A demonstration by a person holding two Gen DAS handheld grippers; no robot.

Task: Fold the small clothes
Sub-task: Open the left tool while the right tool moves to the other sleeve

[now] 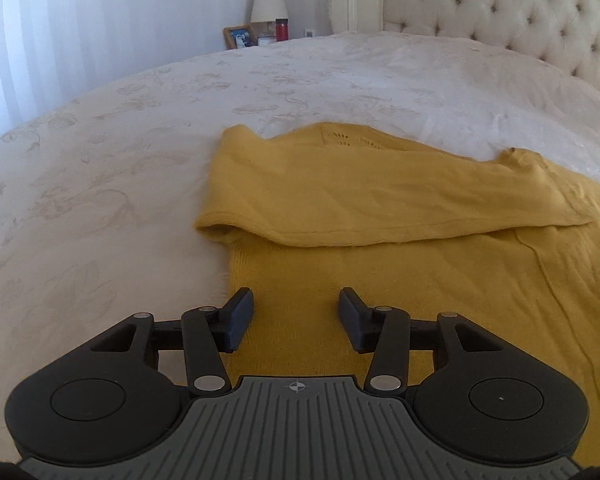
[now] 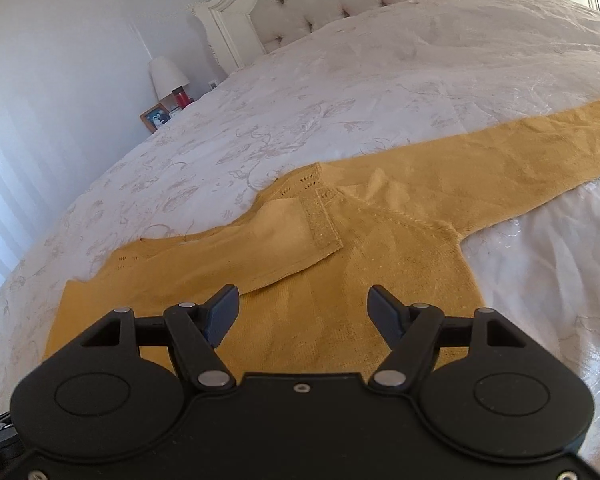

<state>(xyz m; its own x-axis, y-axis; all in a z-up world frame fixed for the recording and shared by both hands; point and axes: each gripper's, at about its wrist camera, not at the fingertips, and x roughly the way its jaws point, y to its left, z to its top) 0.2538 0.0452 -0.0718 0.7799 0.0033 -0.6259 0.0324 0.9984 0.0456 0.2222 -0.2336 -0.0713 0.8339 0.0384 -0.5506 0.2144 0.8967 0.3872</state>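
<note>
1 sweater point(image 1: 380, 208), 2 hand-held grippers point(image 1: 296, 316) point(image 2: 302, 314)

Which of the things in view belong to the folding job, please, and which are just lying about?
Job: yellow knit cardigan, left gripper, right gripper.
Lying about: lamp, picture frame, red bottle, headboard, bedspread.

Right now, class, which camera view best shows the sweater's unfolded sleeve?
The right wrist view: the unfolded sleeve stretches flat across the bedspread, visible nearly to its cuff. The left wrist view shows only the folded-over sleeve; the unfolded one is out of frame.
</note>
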